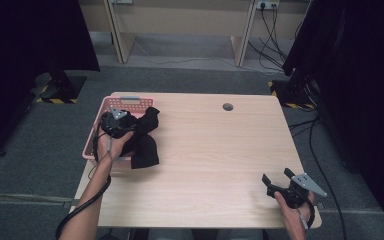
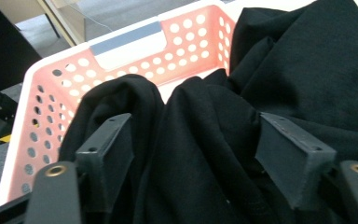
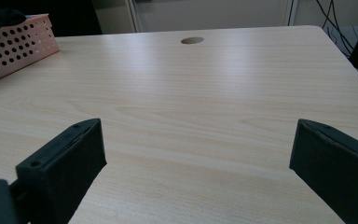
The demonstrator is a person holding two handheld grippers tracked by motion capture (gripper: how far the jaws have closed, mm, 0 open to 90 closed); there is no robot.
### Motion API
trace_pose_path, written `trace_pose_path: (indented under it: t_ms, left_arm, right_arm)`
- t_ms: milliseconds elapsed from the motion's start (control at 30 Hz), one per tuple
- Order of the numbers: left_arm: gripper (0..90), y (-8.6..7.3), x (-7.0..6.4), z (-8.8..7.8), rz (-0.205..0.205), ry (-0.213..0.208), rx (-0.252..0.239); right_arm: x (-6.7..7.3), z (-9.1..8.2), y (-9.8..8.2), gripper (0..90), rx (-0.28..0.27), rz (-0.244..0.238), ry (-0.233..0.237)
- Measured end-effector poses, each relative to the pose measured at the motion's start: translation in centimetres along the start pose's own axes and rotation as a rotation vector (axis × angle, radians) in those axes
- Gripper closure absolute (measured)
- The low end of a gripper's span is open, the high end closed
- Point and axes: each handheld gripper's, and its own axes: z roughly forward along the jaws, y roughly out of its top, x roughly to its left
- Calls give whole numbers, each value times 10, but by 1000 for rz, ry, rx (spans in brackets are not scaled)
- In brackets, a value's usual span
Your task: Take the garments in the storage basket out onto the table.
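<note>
A black cloth [image 1: 147, 145] lies bunched in a pink perforated basket [image 1: 91, 139] at the table's left edge and spills over the basket's right wall onto the wood. My left gripper [image 1: 131, 128] reaches into the basket. In the left gripper view its jaws [image 2: 200, 149] stand apart astride a raised fold of the cloth [image 2: 284, 70], with fabric filling the gap between them; the basket's far wall [image 2: 121, 46] rises behind. My right gripper [image 1: 277, 177] rests near the table's front right corner, open [image 3: 198, 154], with bare wood between its jaws.
A round cable hole [image 1: 227, 106] sits at the back middle of the table [image 1: 205, 150]. The basket's side [image 3: 14, 44] appears far off in the right gripper view. Dark curtains, stands and floor cables surround the table.
</note>
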Motion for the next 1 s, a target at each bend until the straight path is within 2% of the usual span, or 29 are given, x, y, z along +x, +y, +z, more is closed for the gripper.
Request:
trace_pose_path:
  t_ms: [133, 333, 400, 567, 700, 1000]
  left_arm:
    - [346, 0, -1, 4, 10, -14, 19]
    - [492, 1, -2, 8, 10, -44, 39]
    - [561, 1, -1, 9, 4, -47, 47]
    - [705, 1, -1, 11, 23, -30, 59]
    - [788, 0, 1, 8, 17, -21, 27]
    - [800, 3, 4, -12, 8, 10, -125]
  right_arm:
    - [0, 0, 0, 32, -1, 2, 2]
    - [0, 0, 0, 32, -3, 0, 4]
    - [0, -1, 0, 32, -3, 3, 5]
    - [0, -1, 0, 32, -4, 3, 7]
    - [0, -1, 0, 32, -5, 9, 6]
    - [-1, -1, 0, 32, -4, 10, 6]
